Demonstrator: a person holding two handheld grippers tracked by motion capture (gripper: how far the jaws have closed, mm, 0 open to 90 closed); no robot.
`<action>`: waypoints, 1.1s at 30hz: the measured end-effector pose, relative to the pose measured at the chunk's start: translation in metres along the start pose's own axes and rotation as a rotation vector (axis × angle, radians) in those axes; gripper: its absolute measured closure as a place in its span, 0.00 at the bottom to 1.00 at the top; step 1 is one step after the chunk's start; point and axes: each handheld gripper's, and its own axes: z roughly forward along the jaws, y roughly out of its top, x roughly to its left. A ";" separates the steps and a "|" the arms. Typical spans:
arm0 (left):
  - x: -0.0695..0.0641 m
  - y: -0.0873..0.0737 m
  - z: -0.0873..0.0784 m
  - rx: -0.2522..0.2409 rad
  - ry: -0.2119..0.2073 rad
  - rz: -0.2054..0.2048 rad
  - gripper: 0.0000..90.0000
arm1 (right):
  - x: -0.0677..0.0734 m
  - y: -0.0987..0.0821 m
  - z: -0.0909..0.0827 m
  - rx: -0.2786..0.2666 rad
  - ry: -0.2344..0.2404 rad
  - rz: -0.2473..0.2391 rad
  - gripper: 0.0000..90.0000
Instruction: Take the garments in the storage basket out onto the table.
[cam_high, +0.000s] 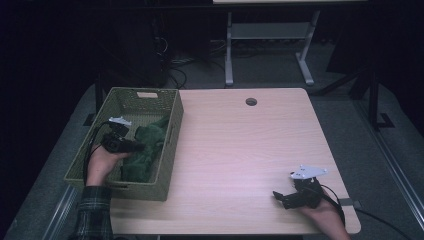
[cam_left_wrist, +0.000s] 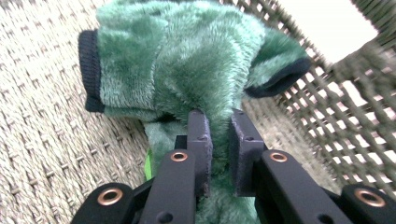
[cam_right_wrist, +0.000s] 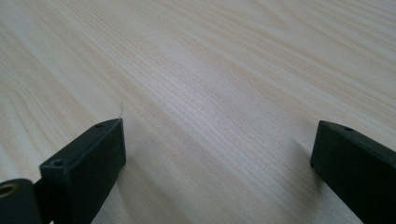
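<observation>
Looking down from the high view, you see a woven basket (cam_high: 170, 131) seated on the table's (cam_high: 240, 150) left edge; take this basket as your reference. Your left gripper (cam_high: 134, 146) reaches into the basket from its near left side, with your left hand (cam_high: 100, 166) and plaid sleeve (cam_high: 94, 212) trailing behind it. A green plush garment (cam_high: 147, 147) lies inside the basket against its right wall. Your right gripper (cam_high: 278, 197) rests low over the bare tabletop, well apart from the basket, toward the near right corner. A round cable hole (cam_high: 251, 102) sits in the tabletop, right of the basket's far end.

In the left gripper view, the jaws stand nearly closed, pinching a fold of the green plush garment (cam_left_wrist: 177, 60) between them. Dark ribbed cuffs (cam_left_wrist: 89, 70) edge the garment. The basket's woven floor (cam_left_wrist: 46, 140) lies beneath, and its open lattice wall (cam_left_wrist: 336, 107) rises behind the garment.

In the right gripper view, the jaws stand wide apart and grip nothing. Pale wood grain of the table (cam_right_wrist: 210, 70) spans the space between them.
</observation>
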 end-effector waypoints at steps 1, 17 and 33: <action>0.000 0.001 -0.002 -0.010 -0.003 -0.002 0.90 | 0.000 0.000 0.000 0.000 0.000 0.002 0.03; -0.013 0.009 -0.042 -0.194 -0.033 -0.016 0.92 | 0.000 0.000 0.000 0.000 0.000 0.002 0.03; -0.027 0.014 -0.085 -0.348 -0.055 -0.011 0.92 | 0.000 0.000 0.000 0.000 0.000 0.001 0.03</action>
